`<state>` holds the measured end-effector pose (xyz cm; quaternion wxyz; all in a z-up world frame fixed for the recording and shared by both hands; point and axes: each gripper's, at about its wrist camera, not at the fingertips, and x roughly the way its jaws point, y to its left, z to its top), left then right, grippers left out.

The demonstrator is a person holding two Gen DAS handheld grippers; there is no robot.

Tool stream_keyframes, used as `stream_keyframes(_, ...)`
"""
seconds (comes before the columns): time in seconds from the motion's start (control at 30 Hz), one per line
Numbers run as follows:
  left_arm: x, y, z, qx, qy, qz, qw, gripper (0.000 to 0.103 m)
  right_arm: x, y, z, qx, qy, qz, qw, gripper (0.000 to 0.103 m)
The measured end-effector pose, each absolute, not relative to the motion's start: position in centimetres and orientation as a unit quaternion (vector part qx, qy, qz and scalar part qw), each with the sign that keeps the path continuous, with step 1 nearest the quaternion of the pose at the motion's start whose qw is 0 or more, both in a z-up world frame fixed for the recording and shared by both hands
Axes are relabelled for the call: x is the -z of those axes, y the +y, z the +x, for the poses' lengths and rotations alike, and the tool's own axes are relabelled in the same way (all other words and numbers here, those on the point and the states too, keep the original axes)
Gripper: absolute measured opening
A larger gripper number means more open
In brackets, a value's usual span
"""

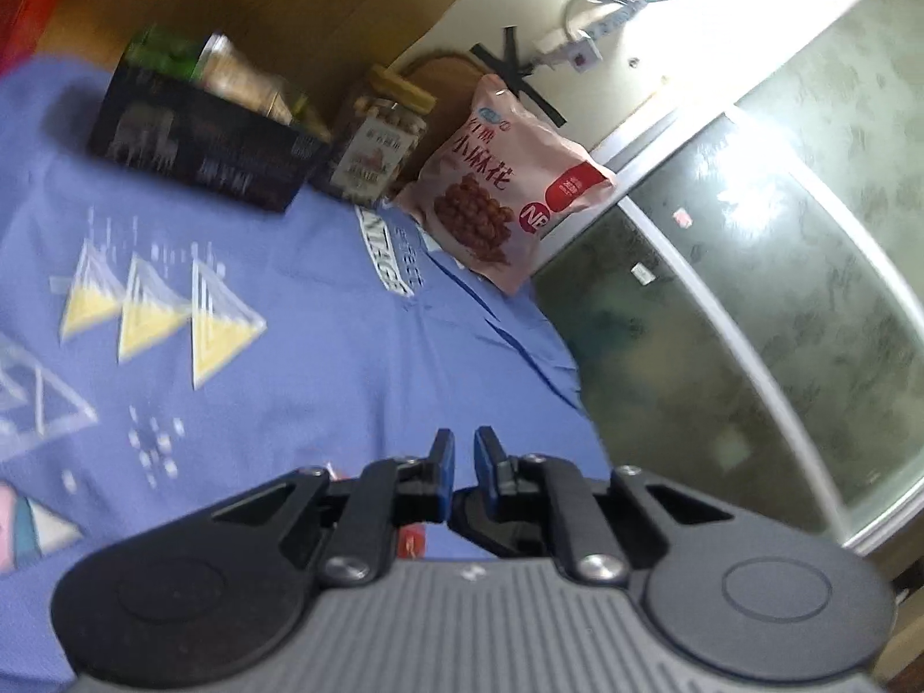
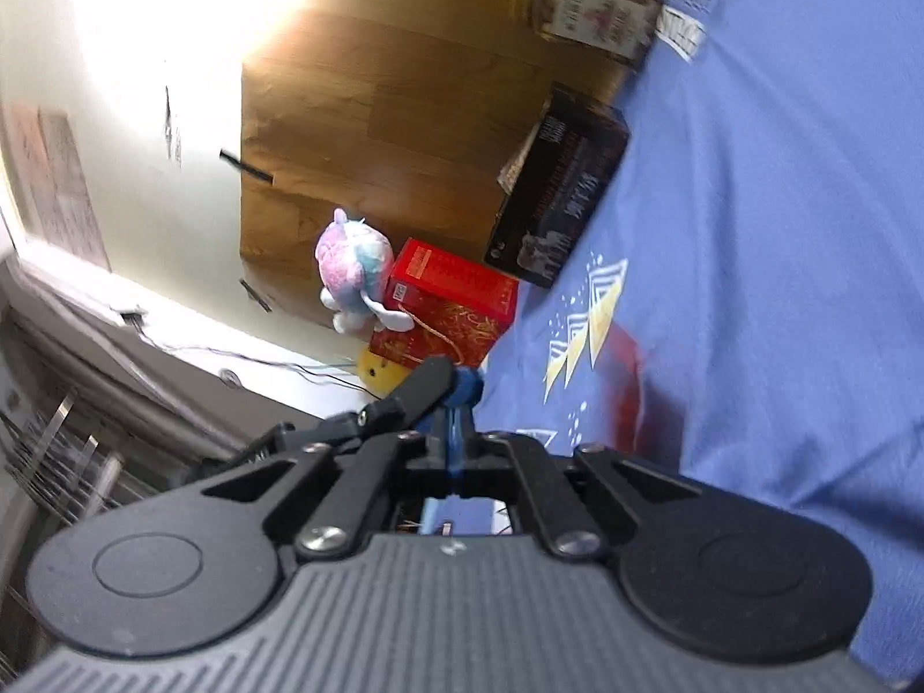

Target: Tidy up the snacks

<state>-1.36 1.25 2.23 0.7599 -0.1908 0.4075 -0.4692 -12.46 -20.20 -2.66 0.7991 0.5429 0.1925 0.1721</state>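
Pink snack bag upright, brown twists printed, beside jar.

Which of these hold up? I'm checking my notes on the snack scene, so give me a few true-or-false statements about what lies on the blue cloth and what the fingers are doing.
1. The pink snack bag sits near the edge of the blue cloth. True.
2. The left gripper holds the pink snack bag. False: its fingers are nearly together with nothing between them, well short of the bag.
3. The jar with a yellow lid stands between the black box and the pink snack bag. True.
4. The plush toy sits on top of the black box. False: it leans against the red box.
5. The right gripper is shut. True.
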Motion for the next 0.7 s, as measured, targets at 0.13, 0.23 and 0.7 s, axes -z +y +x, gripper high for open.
stream_keyframes(0.13,-3.4,1.2,-1.1,0.477,0.392,-0.179,0.766,0.009,1.5,-19.5,-11.8,-0.17,0.19,0.512,0.821,0.003)
stream_keyframes(0.23,-4.3,2.2,0.4,0.474,0.383,-0.204,0.766,0.009,1.4,-19.7,-12.0,-0.148,0.191,0.486,0.84,0.007)
stream_keyframes(0.7,-3.8,3.8,2.4,0.437,0.399,-0.197,0.782,0.01,1.0,-22.2,-11.4,-0.09,0.208,0.475,0.85,0.048)
